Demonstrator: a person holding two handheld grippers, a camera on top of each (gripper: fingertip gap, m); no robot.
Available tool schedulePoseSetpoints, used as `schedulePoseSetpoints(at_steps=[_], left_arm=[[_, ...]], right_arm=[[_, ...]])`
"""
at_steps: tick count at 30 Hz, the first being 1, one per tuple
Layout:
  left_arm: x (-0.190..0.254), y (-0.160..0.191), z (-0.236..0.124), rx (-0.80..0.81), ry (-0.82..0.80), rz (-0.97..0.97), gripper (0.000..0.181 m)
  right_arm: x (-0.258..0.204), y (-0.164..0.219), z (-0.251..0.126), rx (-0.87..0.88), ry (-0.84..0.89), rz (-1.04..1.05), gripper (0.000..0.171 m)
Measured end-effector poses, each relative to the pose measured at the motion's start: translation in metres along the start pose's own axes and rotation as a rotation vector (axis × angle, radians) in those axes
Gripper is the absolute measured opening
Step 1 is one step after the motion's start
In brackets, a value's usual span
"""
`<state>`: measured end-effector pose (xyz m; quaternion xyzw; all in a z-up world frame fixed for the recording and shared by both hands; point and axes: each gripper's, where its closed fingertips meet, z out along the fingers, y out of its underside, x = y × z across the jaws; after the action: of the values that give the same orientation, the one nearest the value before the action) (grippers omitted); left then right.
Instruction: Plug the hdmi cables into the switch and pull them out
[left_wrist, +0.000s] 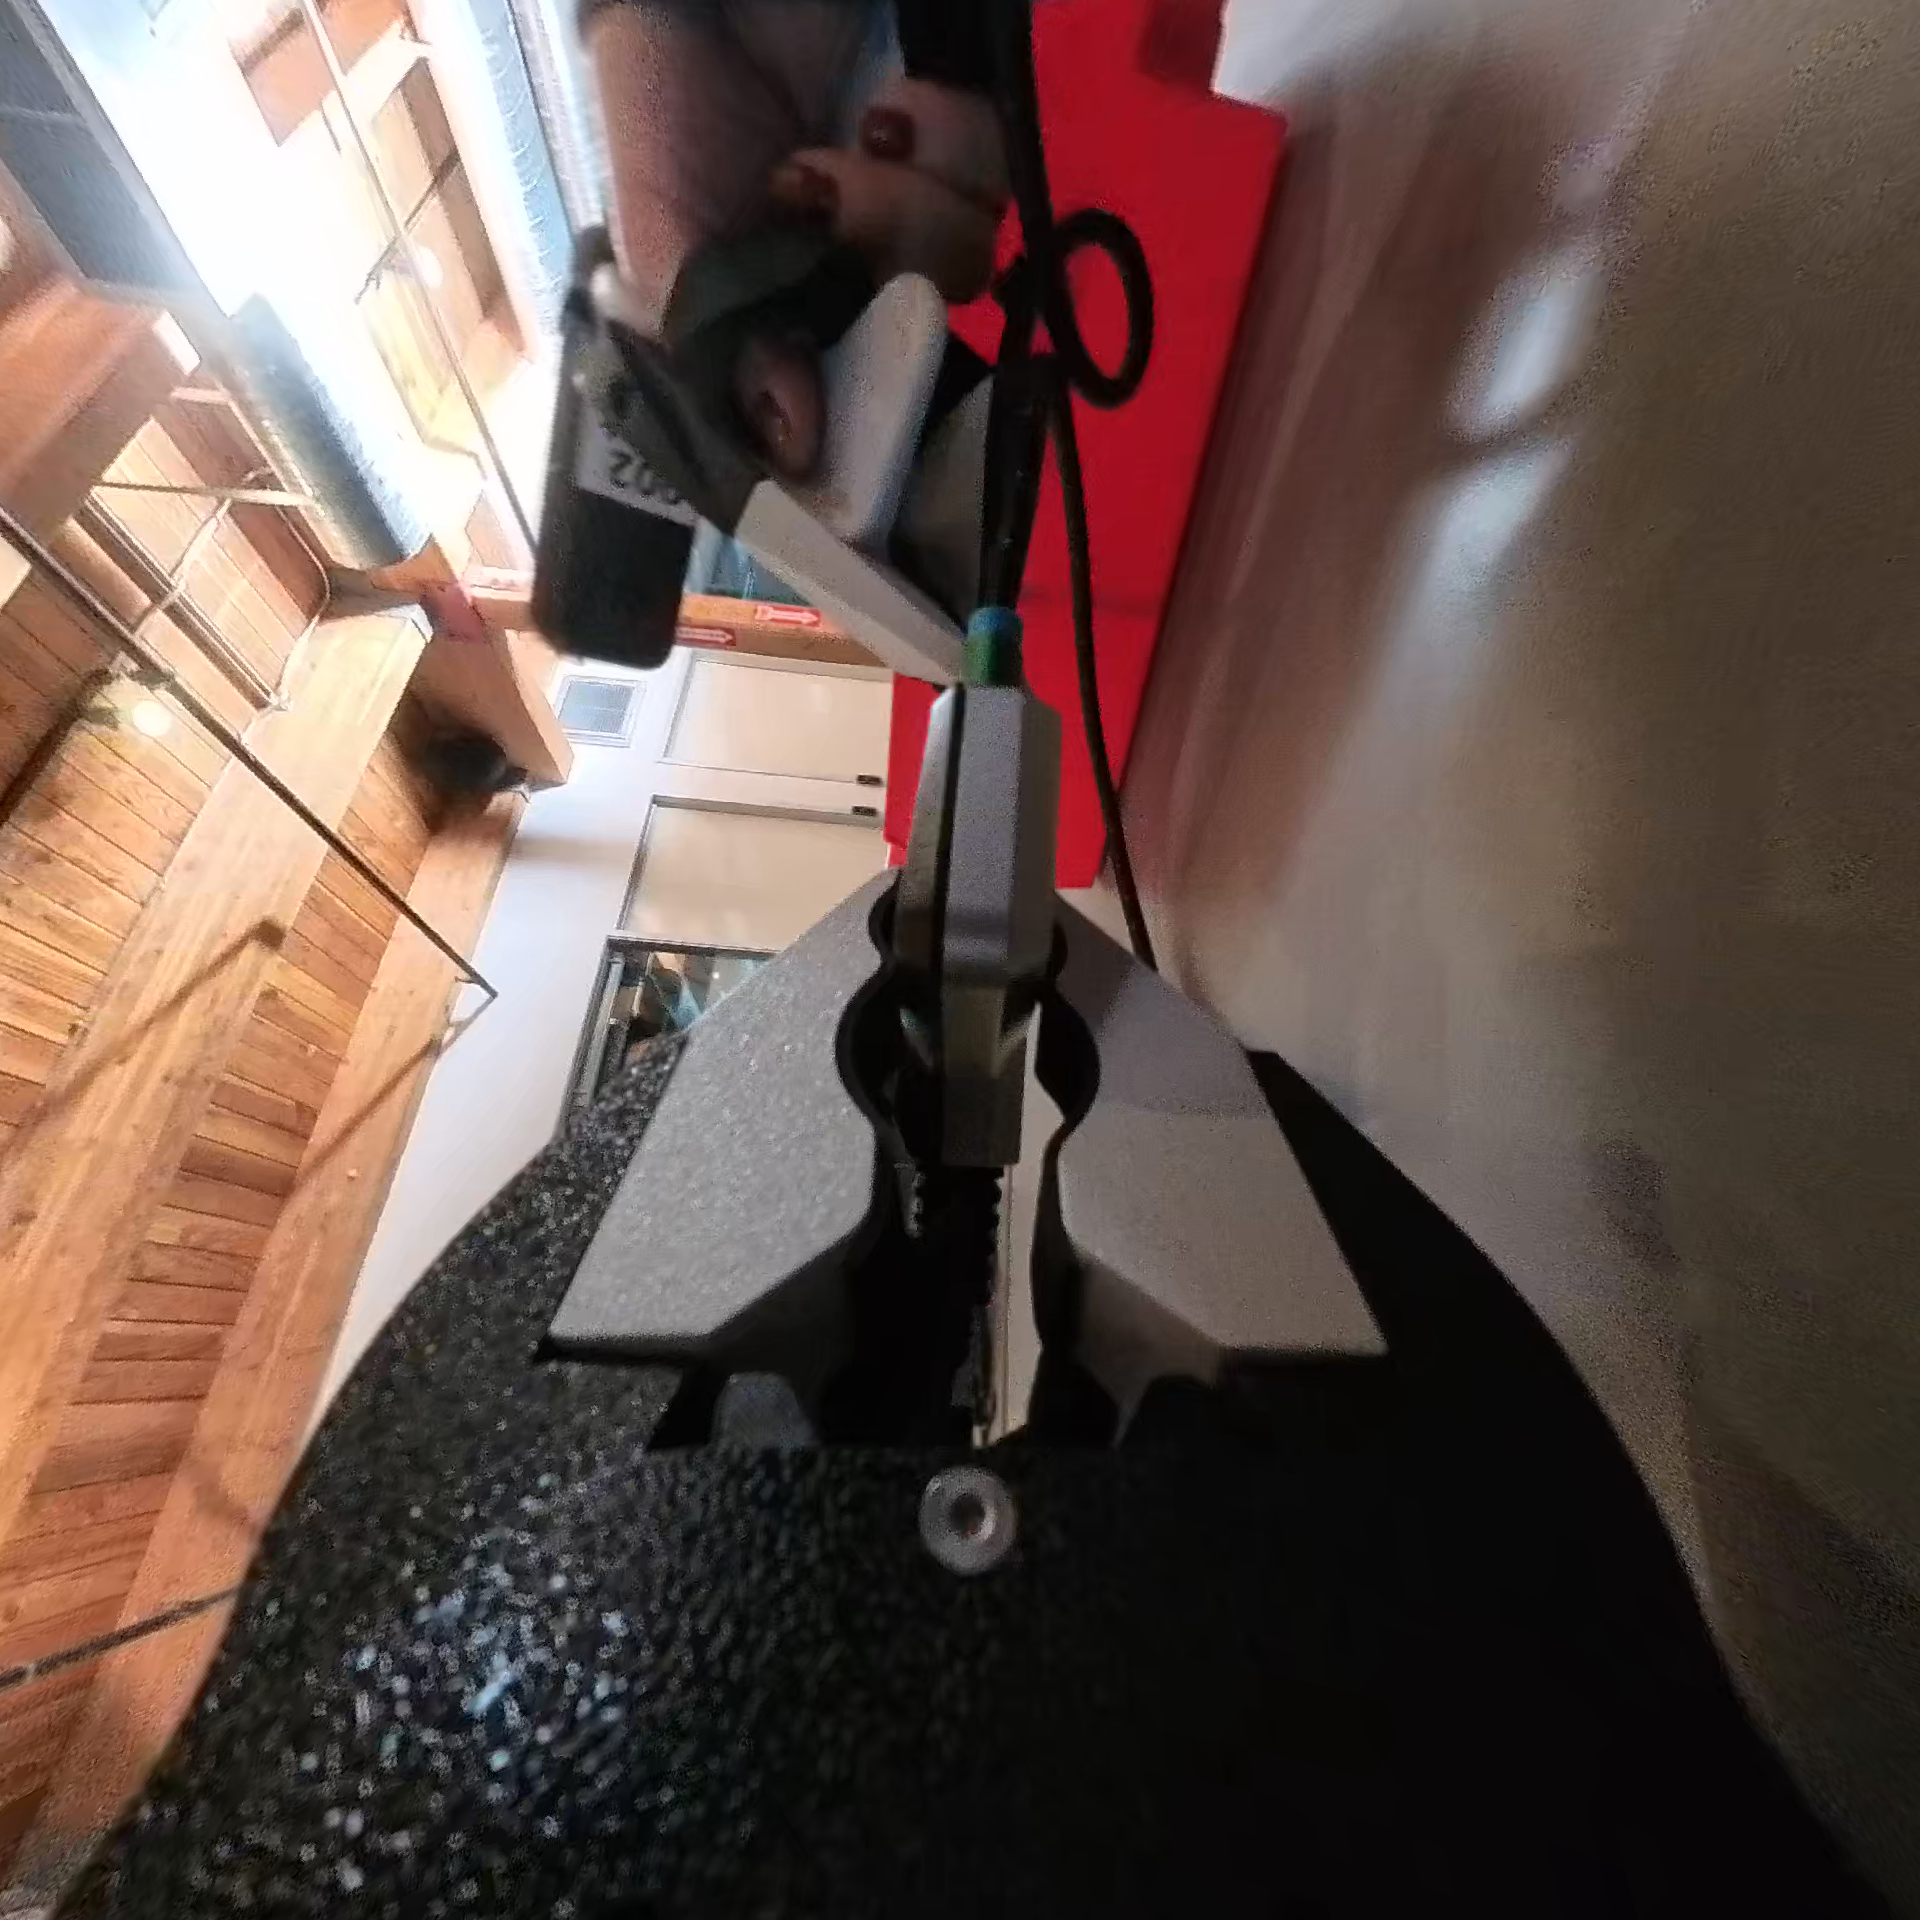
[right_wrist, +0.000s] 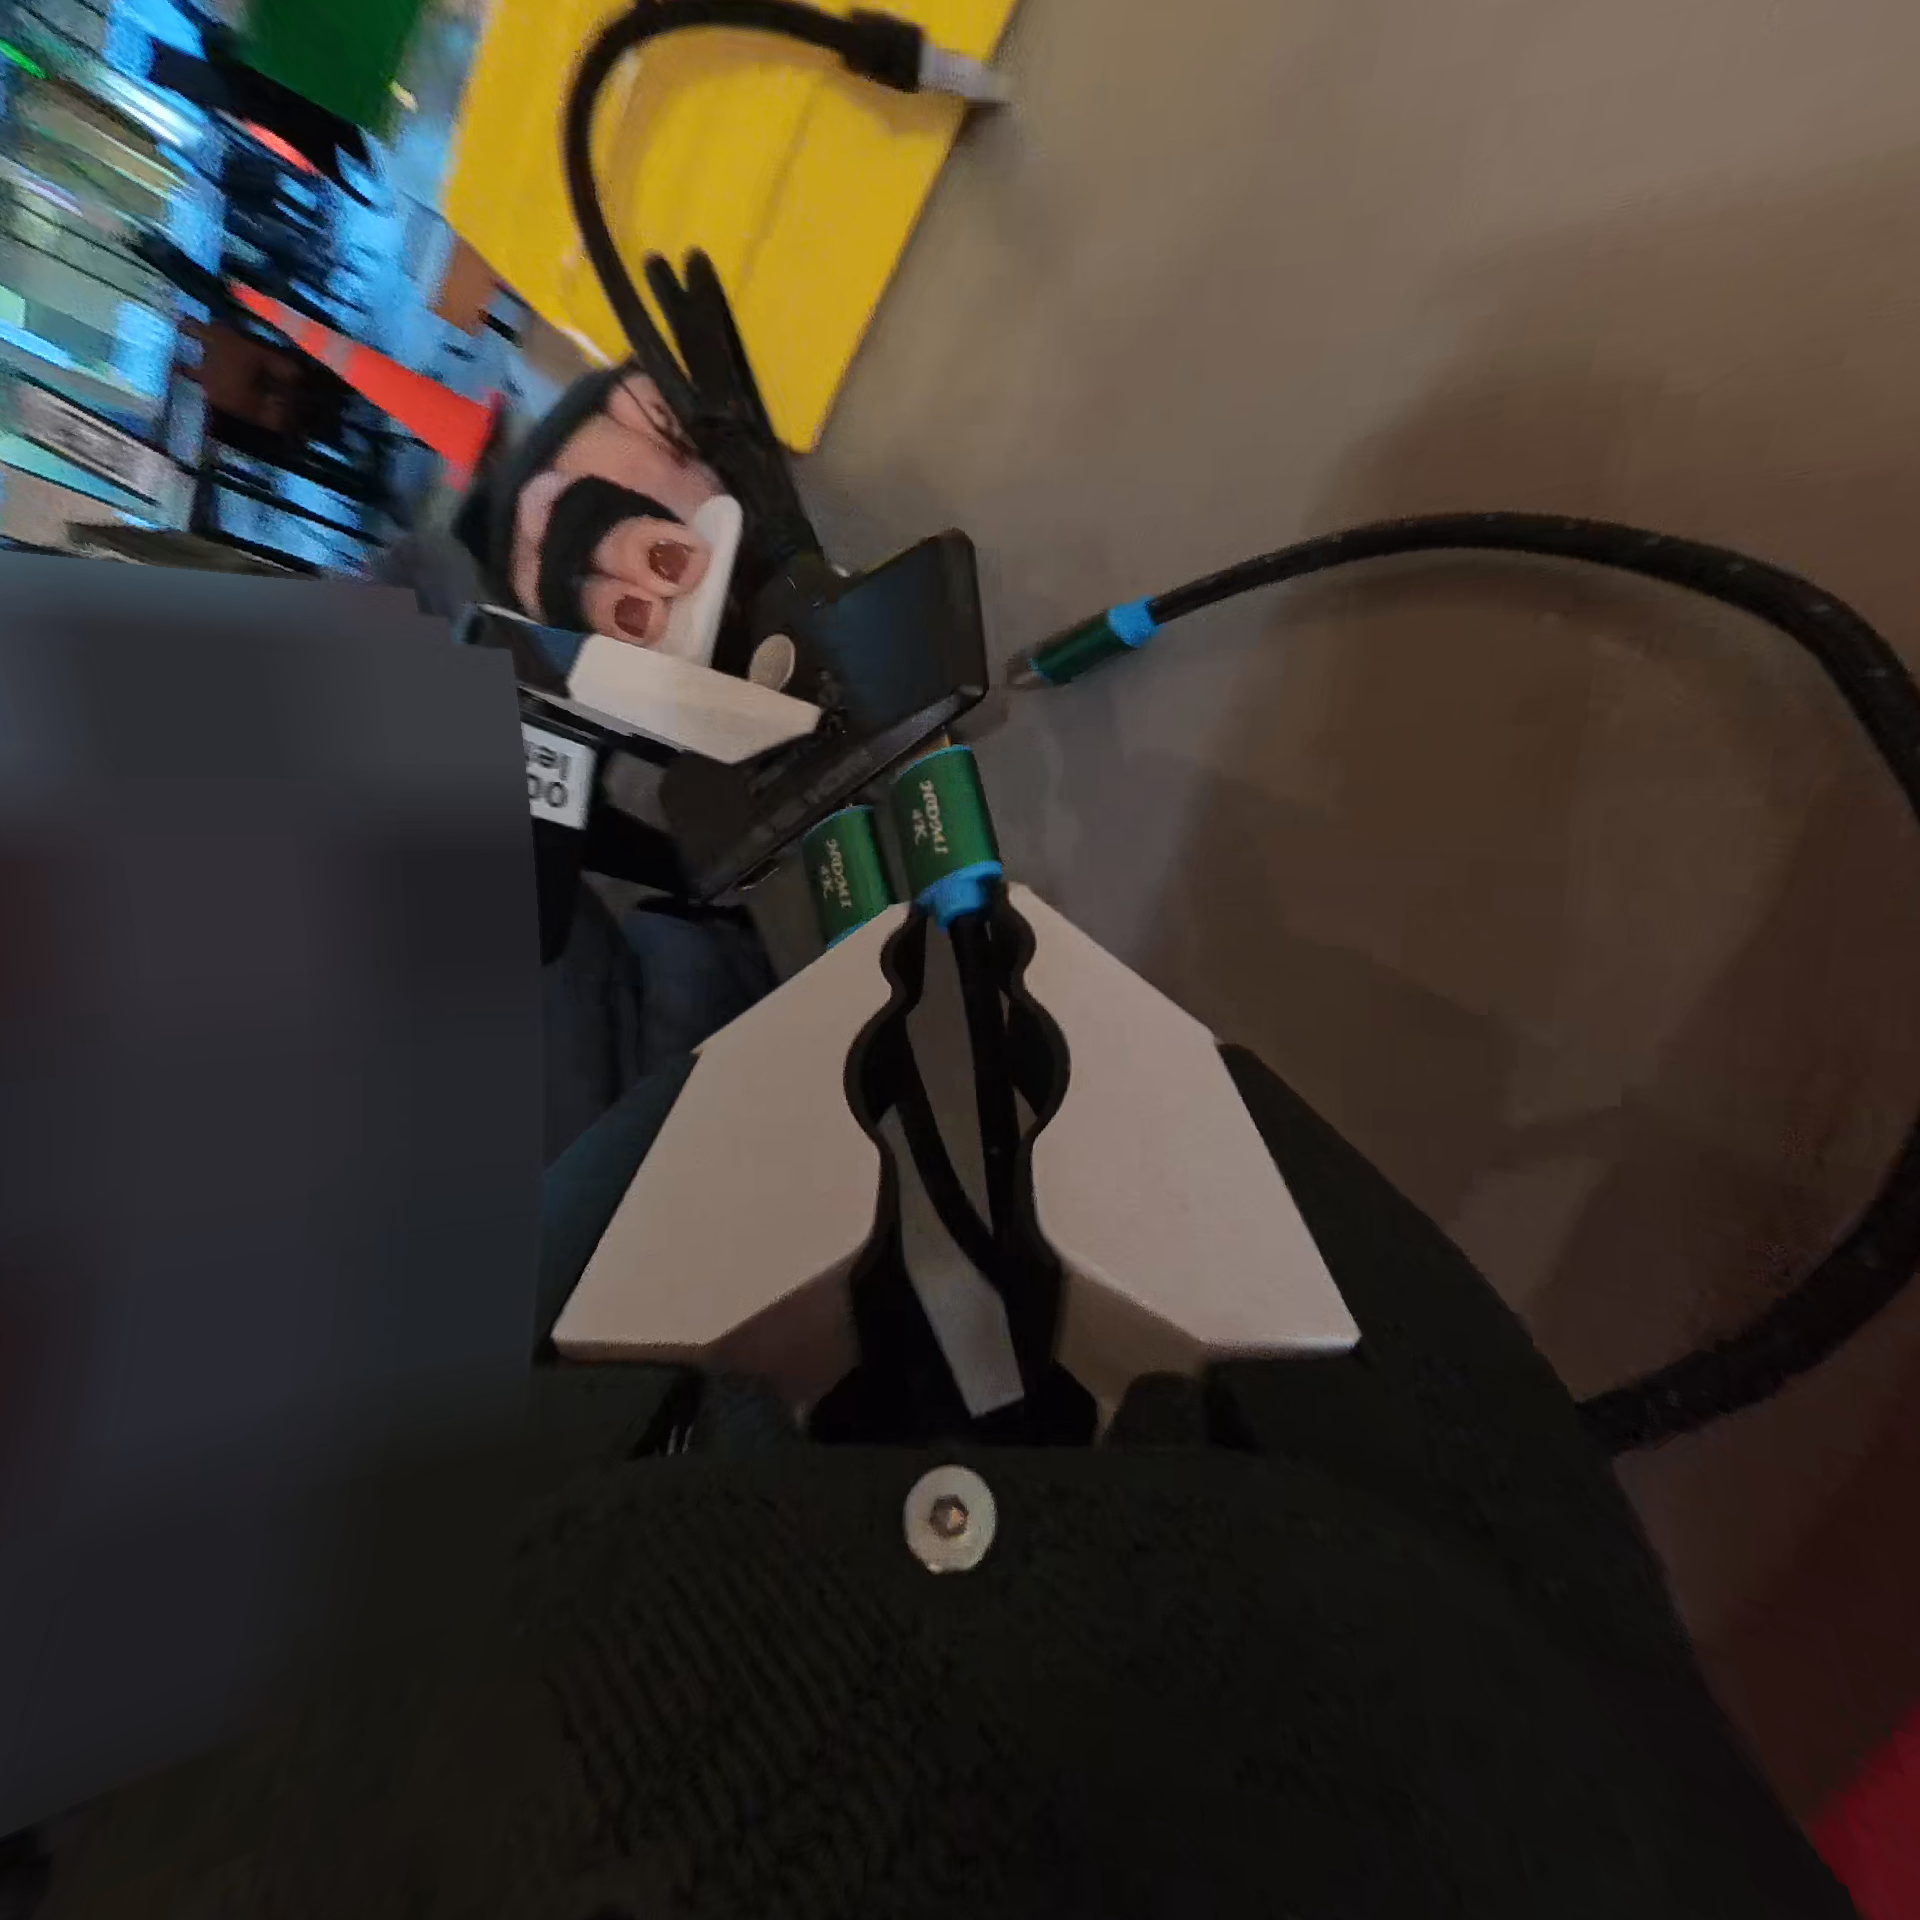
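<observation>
My left gripper (left_wrist: 977, 935) has its jaws drawn close around the switch (left_wrist: 982, 831), a grey slab pinched edge-on between the fingers and jutting out ahead of them; a black cable (left_wrist: 1013, 499) with a green and blue plug (left_wrist: 992, 639) runs from the switch's far end, straight on past it; a thinner black cord (left_wrist: 1091, 665) loops just right of that, in front of a red panel (left_wrist: 1164, 468); the table (left_wrist: 1558, 831) fills everything to the right of the jaws.

In the right wrist view my right gripper (right_wrist: 961, 935) is closed on the cables (right_wrist: 982, 1049); two black leads pass through the narrow gap between its white fingers, pinched just behind the blue collar; the green plugs (right_wrist: 940, 831) sit side by side right beyond the fingertips, their noses against the edge of the dark switch (right_wrist: 831, 774); how deep they seat I cannot tell; a pale strip (right_wrist: 961, 1320) lies in the gap beneath the leads.

The left gripper (right_wrist: 727, 717) holds that switch from ahead and to the left, a hand (right_wrist: 623, 561) wrapped on it.

Ahead and right, a third green plug (right_wrist: 1081, 649) lies loose on the table (right_wrist: 1455, 312), its braided cable curving round to my right; a yellow sheet (right_wrist: 790, 208) and another black lead (right_wrist: 613, 156) sit further ahead.
</observation>
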<state>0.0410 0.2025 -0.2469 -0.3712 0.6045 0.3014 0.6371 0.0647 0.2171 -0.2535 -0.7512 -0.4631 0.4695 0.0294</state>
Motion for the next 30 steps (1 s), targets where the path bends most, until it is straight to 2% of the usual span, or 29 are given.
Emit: schedulePoseSetpoints(at_steps=[1,4,9,10,13,17,26,30], left_arm=[[0.001,0.001,0.000,0.001,-0.006,0.016,0.017],[-0.003,0.002,-0.001,0.016,-0.009,-0.014,0.016],[0.017,-0.010,-0.003,0.059,0.060,0.118,0.017],[0.018,-0.008,-0.003,0.046,0.055,0.131,0.017],[0.009,-0.003,-0.004,0.038,0.035,0.059,0.017],[0.006,0.007,0.001,0.009,0.049,-0.067,0.019],[0.008,0.004,-0.002,0.031,0.054,-0.064,0.018],[0.003,0.002,-0.003,0.032,0.038,-0.077,0.018]], right_arm=[[0.002,0.001,0.001,-0.020,0.037,-0.029,0.009],[-0.002,-0.002,0.001,-0.047,0.052,-0.096,0.010],[0.010,0.024,0.012,-0.287,0.161,-0.282,0.009],[0.012,0.024,0.014,-0.291,0.180,-0.298,0.010],[0.006,0.015,0.011,-0.217,0.167,-0.317,0.010],[0.008,0.004,0.006,-0.109,0.230,-0.394,0.012],[0.009,0.006,0.008,-0.122,0.345,-0.644,0.013],[0.005,0.002,0.007,-0.083,0.326,-0.636,0.011]])
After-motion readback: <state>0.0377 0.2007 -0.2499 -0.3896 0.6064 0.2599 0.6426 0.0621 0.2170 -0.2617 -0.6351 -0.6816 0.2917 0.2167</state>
